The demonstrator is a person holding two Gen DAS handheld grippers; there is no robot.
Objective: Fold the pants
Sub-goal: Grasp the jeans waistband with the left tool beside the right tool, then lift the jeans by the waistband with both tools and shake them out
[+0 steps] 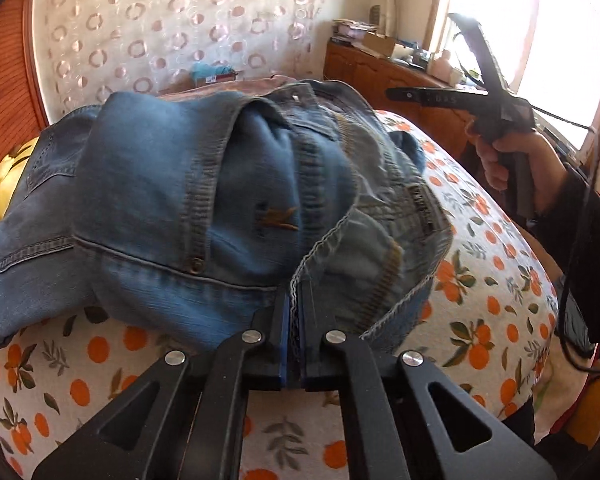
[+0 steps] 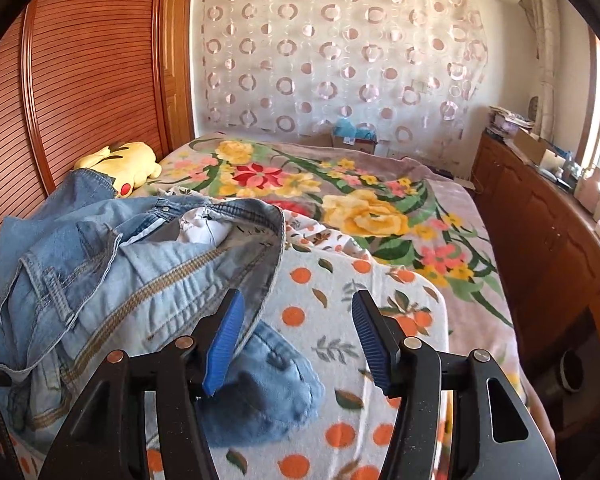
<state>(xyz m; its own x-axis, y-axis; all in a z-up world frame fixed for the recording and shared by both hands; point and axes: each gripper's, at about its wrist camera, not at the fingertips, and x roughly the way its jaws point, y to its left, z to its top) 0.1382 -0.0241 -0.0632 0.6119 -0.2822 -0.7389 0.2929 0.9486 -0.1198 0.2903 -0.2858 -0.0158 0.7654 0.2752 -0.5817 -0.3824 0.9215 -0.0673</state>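
Clamped tight on a hem edge of the crumpled jeans (image 1: 204, 200), the left gripper (image 1: 294, 316) seems to anchor that end of the heap on the orange-print sheet (image 1: 480, 280) so it can be drawn flat, while the right gripper (image 2: 296, 344) hovers with jaws apart, empty, beside the denim.

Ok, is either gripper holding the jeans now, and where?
The left gripper is shut on the jeans, pinching a stitched edge at the near side of the pile. The right gripper is open and holds nothing.
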